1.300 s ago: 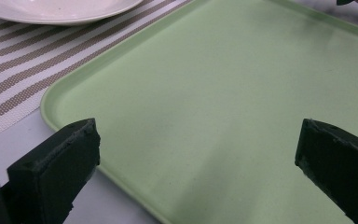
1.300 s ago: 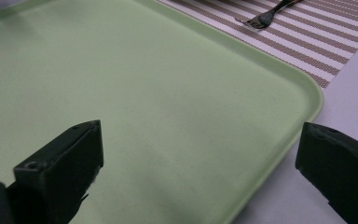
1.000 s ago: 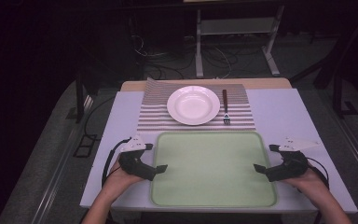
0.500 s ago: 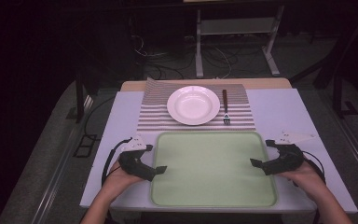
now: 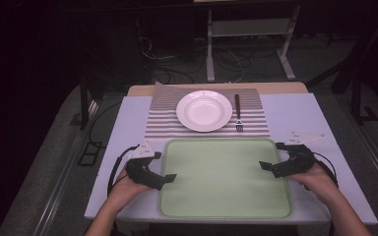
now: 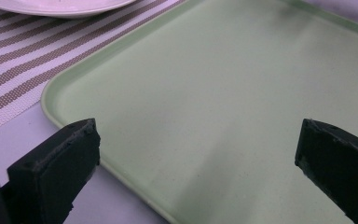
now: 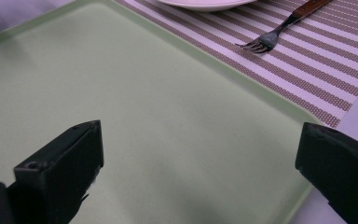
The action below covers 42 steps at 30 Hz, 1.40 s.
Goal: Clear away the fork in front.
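Observation:
A pale green tray (image 5: 226, 216) lies empty at the near side of the table, also seen as the tray (image 6: 242, 84) and tray (image 7: 135, 116). My left gripper (image 5: 169, 178) is open at the tray's left edge, jaws pointing inward over the rim; in its own view the left gripper (image 6: 200, 154) straddles the rim. My right gripper (image 5: 266, 167) is open over the tray's right edge, and the right gripper (image 7: 205, 158) hovers above the tray's corner. A white plate (image 5: 204, 110) and a fork (image 5: 237, 114) rest on a striped placemat (image 5: 162, 123) behind the tray.
The white table top (image 5: 295, 115) has bare room at both sides of the placemat. The fork (image 7: 279, 29) lies close to the tray's far right corner. Beyond the table stand a metal frame (image 5: 246, 44) and cables on a dark floor.
My right gripper has moved left and slightly toward the tray, its jaws now over the tray's right rim. The left gripper has stayed in place.

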Each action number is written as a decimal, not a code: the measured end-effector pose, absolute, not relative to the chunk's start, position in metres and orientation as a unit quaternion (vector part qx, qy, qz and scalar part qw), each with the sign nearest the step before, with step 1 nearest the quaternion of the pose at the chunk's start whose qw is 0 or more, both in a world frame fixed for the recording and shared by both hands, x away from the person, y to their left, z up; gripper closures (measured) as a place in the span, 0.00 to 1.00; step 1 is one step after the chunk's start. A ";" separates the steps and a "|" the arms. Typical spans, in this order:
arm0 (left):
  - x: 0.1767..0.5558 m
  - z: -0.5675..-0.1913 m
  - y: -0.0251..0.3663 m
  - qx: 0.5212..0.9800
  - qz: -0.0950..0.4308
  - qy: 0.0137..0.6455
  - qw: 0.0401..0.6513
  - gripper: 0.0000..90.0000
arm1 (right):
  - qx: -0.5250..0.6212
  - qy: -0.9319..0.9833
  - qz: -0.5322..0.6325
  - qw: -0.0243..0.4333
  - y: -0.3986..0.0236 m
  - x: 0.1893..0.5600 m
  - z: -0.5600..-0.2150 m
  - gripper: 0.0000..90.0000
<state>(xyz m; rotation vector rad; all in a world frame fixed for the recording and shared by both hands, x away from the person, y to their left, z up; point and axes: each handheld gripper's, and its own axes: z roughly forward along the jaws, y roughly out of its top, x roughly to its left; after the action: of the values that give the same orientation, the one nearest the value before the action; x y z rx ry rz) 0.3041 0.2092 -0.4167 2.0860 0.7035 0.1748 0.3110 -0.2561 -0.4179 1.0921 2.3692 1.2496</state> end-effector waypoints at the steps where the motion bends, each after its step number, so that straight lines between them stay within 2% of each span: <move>1: 0.304 -0.417 0.209 0.844 0.071 0.285 0.450 0.00 | 0.375 0.814 0.425 0.123 -0.255 0.315 -0.418 0.01; 29: 0.304 -0.417 0.207 0.845 0.073 0.281 0.449 0.00 | 0.409 0.808 0.410 0.113 -0.243 0.362 -0.414 0.02; 42: 0.303 -0.415 0.207 0.842 0.073 0.280 0.455 0.00 | 0.423 0.802 0.402 0.125 -0.237 0.386 -0.410 0.02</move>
<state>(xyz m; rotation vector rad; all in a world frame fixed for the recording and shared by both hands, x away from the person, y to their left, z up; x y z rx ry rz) 0.3026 0.2067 -0.4153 2.0781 0.6918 0.1804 0.3862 -0.2366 -0.4103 1.2310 2.3374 1.1719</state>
